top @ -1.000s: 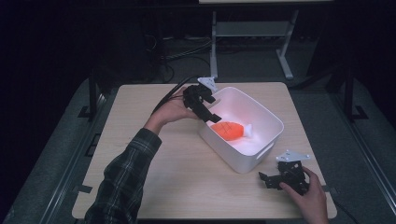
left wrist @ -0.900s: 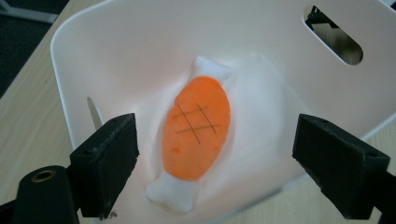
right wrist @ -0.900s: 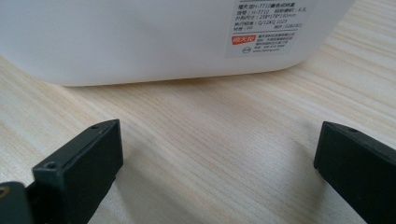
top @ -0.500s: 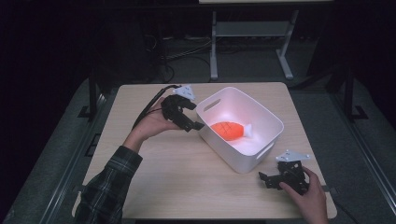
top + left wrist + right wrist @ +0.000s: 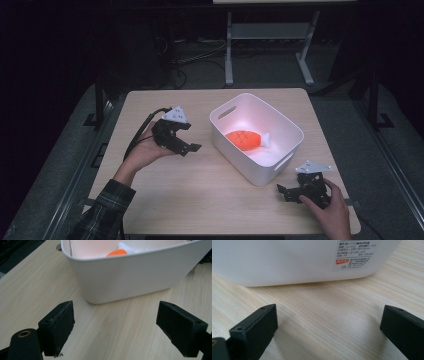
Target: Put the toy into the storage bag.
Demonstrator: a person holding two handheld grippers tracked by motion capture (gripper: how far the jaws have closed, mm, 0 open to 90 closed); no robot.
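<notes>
Now both my claws, left gripper (image 5: 194,148) and right gripper (image 5: 281,190), sit spread and empty beside the tub (image 5: 287,129); I'd lower them gently, clear of its walls.

Orange toy fish (image 5: 246,140) inside white bin (image 5: 290,131)

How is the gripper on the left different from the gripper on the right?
The left gripper is held up off the table, beside the white bin; the right gripper sits low by the bin's near corner. The left gripper's camera sees over the rim to the orange toy fish; the right gripper's camera sees the bin's label. Both are black, open and holding nothing.
</notes>
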